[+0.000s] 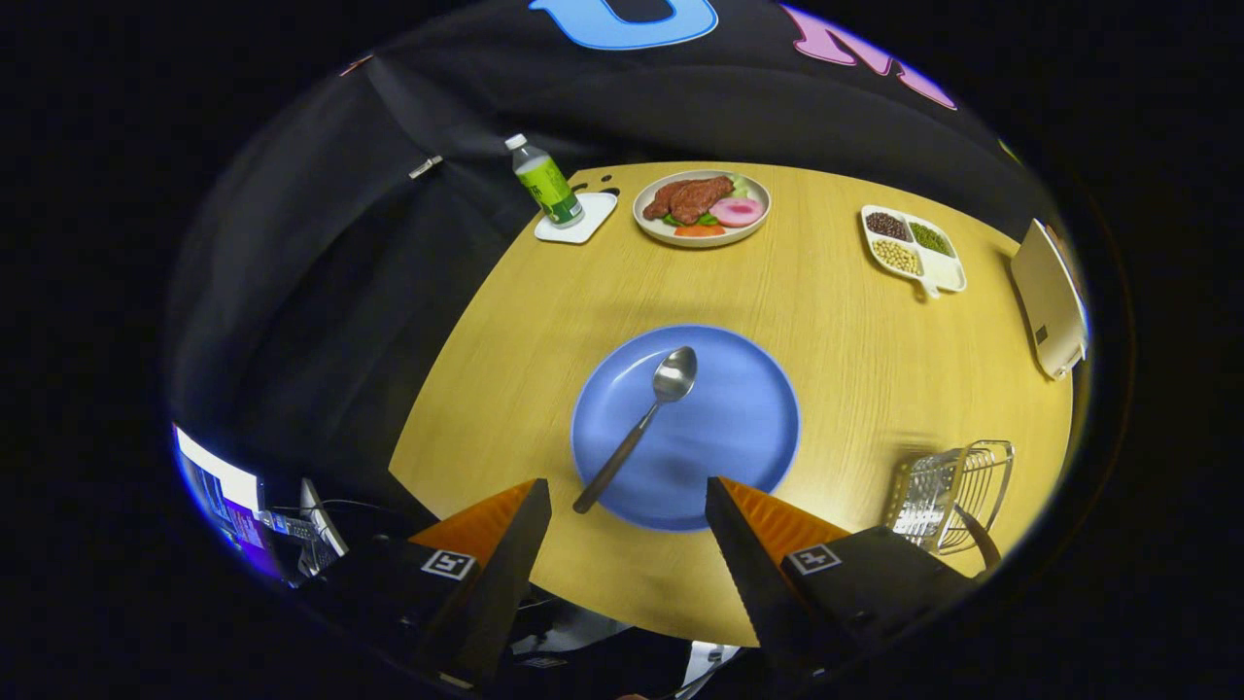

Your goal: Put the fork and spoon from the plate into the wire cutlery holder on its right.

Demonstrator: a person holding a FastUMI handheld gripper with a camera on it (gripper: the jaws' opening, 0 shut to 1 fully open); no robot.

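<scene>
Gripper: hovering over the table, jaws spread apart, grasping nothing.
Spoon: lying on the blue plate, handle end reaching just ahead of the fingers.
Wire cutlery holder: standing right of the plate, a dark handle poking out.

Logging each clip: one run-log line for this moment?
gripper open, above table | spoon on blue plate | wire cutlery holder right of plate

Spoon on blue plate just beyond open, empty tongs.
</scene>
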